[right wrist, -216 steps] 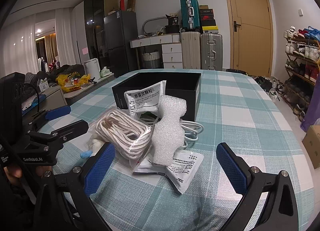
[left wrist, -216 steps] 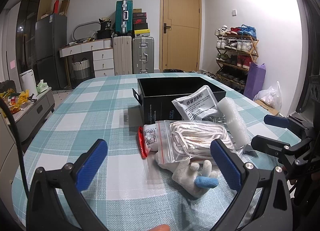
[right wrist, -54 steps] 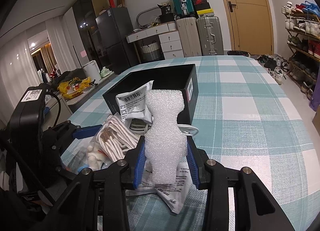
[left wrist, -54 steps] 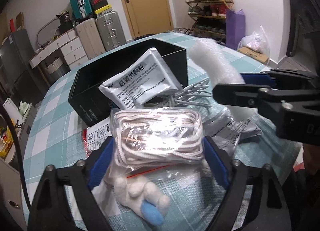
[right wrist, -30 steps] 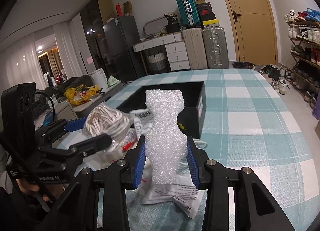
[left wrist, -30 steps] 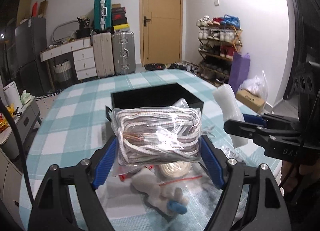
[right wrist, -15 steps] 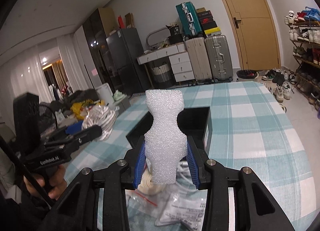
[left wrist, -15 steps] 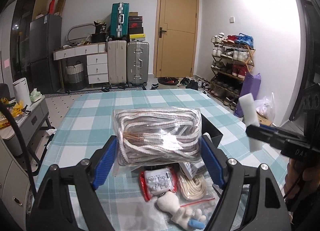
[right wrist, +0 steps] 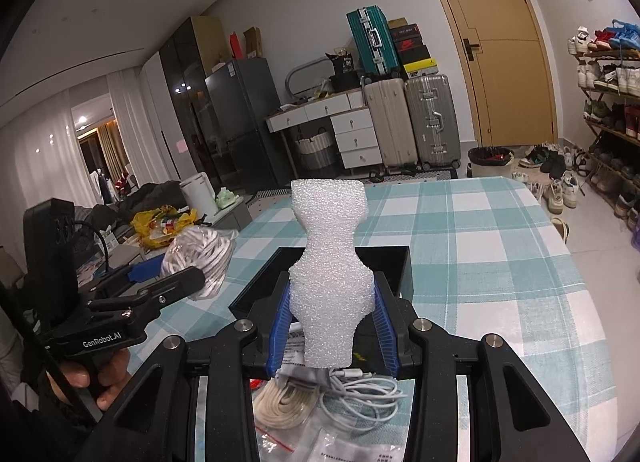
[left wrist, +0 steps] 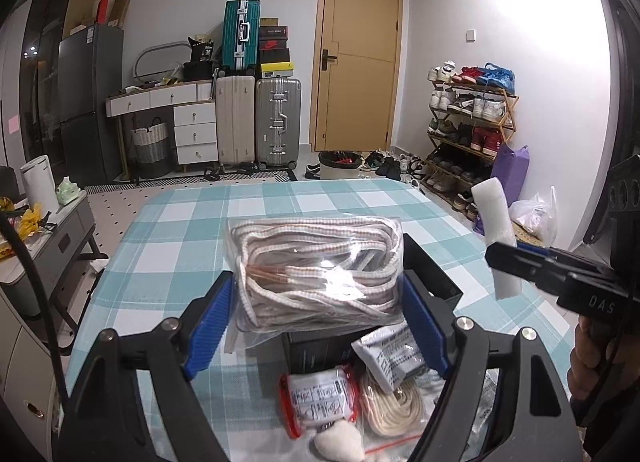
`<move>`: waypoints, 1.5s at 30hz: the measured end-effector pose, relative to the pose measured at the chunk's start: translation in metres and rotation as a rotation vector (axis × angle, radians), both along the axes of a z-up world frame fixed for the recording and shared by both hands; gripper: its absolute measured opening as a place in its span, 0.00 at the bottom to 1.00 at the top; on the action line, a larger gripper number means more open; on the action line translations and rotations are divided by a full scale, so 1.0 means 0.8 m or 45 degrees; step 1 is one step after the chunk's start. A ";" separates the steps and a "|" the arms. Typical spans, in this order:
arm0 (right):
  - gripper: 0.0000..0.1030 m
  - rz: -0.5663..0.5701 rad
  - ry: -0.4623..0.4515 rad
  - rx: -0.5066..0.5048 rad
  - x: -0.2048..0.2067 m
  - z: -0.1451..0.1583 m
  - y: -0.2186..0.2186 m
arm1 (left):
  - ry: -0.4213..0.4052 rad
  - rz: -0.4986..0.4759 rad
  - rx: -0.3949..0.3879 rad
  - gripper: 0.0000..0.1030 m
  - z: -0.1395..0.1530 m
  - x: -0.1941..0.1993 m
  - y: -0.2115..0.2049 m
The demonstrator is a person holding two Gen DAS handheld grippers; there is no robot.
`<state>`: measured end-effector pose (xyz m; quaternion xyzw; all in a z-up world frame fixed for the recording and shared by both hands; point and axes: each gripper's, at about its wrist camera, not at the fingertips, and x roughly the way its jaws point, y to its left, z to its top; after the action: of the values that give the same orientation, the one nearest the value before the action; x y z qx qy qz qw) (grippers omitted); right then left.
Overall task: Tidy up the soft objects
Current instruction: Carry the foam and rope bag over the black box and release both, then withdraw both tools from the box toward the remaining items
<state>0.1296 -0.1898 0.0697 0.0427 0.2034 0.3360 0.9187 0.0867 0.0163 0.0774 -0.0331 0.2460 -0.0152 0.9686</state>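
Observation:
My left gripper (left wrist: 318, 314) is shut on a clear bag of white rope (left wrist: 316, 270) and holds it high above the black box (left wrist: 434, 282). My right gripper (right wrist: 331, 322) is shut on a white foam piece (right wrist: 328, 282), upright, raised over the black box (right wrist: 394, 262). The foam piece (left wrist: 496, 230) and right gripper show at the right of the left wrist view. The rope bag (right wrist: 202, 258) shows at the left of the right wrist view. On the table below lie a red-edged packet (left wrist: 320, 402), a white sachet (left wrist: 390, 356), a beige rope coil (left wrist: 394, 410) and a white cable (right wrist: 360, 390).
The checked teal tablecloth (left wrist: 256, 214) covers the table. A white plush toy (left wrist: 340, 444) lies at the near edge. Suitcases (left wrist: 256, 122), a drawer unit and a shoe rack (left wrist: 468, 122) stand beyond the table.
Both grippers have risen further with their loads. The box and the remaining pile now sit lower in both views.

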 end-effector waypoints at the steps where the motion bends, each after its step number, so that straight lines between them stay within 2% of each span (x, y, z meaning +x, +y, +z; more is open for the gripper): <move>1: 0.37 0.002 0.007 -0.004 0.005 -0.002 0.002 | 0.005 -0.003 0.002 0.78 -0.001 0.005 -0.001; 16: 0.37 -0.017 0.039 -0.110 0.060 -0.028 0.036 | 0.099 -0.004 0.044 0.78 -0.026 0.059 -0.019; 32: 0.37 -0.016 0.079 -0.177 0.098 -0.048 0.054 | 0.190 -0.008 0.035 0.79 -0.048 0.096 -0.019; 34: 0.41 -0.035 0.074 -0.180 0.099 -0.049 0.054 | 0.194 -0.019 0.020 0.82 -0.048 0.096 -0.018; 36: 0.50 -0.040 0.069 -0.176 0.098 -0.048 0.052 | 0.187 -0.027 0.005 0.85 -0.046 0.093 -0.017; 39: 0.52 -0.064 0.063 -0.175 0.095 -0.047 0.046 | 0.181 -0.014 -0.003 0.88 -0.043 0.089 -0.015; 40: 0.54 -0.075 0.063 -0.173 0.094 -0.046 0.042 | 0.180 -0.012 -0.009 0.92 -0.042 0.087 -0.014; 41: 0.62 -0.083 0.067 -0.163 0.091 -0.045 0.037 | 0.178 -0.010 -0.016 0.95 -0.041 0.085 -0.013; 42: 0.76 -0.090 0.071 -0.152 0.089 -0.044 0.033 | 0.173 -0.010 -0.021 1.00 -0.039 0.081 -0.013; 44: 0.94 -0.117 0.064 -0.107 0.079 -0.041 0.020 | 0.161 -0.014 -0.019 1.00 -0.036 0.074 -0.011; 45: 0.97 -0.129 0.059 -0.091 0.073 -0.040 0.014 | 0.158 -0.016 -0.015 1.00 -0.035 0.070 -0.012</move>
<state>0.1883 -0.1785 0.0377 0.0279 0.2339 0.2807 0.9305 0.1424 0.0070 0.0496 -0.0382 0.3058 -0.0205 0.9511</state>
